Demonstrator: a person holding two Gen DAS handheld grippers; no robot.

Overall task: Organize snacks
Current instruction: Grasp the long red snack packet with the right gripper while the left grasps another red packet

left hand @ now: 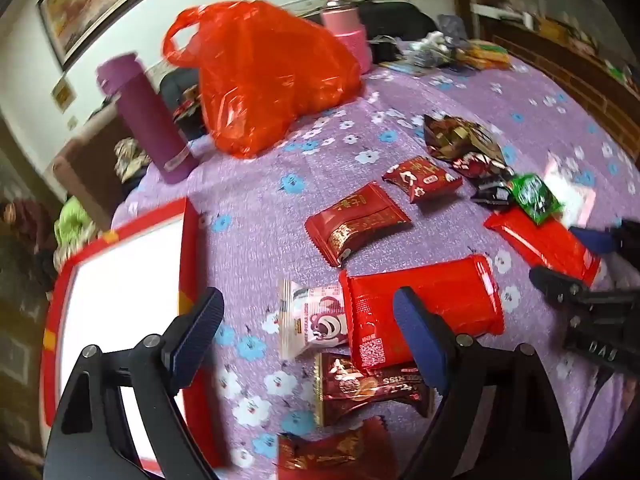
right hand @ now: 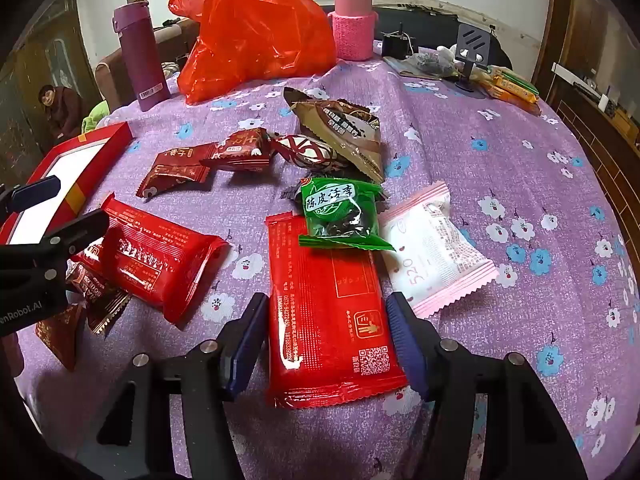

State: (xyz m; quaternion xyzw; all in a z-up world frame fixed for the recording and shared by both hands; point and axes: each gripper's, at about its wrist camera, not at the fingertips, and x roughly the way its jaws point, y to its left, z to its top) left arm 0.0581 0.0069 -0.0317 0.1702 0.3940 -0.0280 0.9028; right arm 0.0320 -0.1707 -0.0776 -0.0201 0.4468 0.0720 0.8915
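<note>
The red pack (right hand: 328, 312) lies flat on the counter (right hand: 500, 152) between the right gripper (right hand: 326, 332) jaws, wide open and empty. Close squarely across its width, clear of the green packet (right hand: 342, 210) beyond. Left gripper (left hand: 308, 334) gapes empty too.

Bare purple tablecloth (right hand: 500, 152) open at right, snack packets (right hand: 328, 304) crowding centre, red box (right hand: 80, 148) blocking left

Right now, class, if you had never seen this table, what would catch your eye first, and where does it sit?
The big orange-red plastic bag at the back, between the purple flask and the pink flask. Next, the flat red packet lying between the open fingers of the right gripper, a green packet overlapping its far end. A red box sits at the left edge.
</note>
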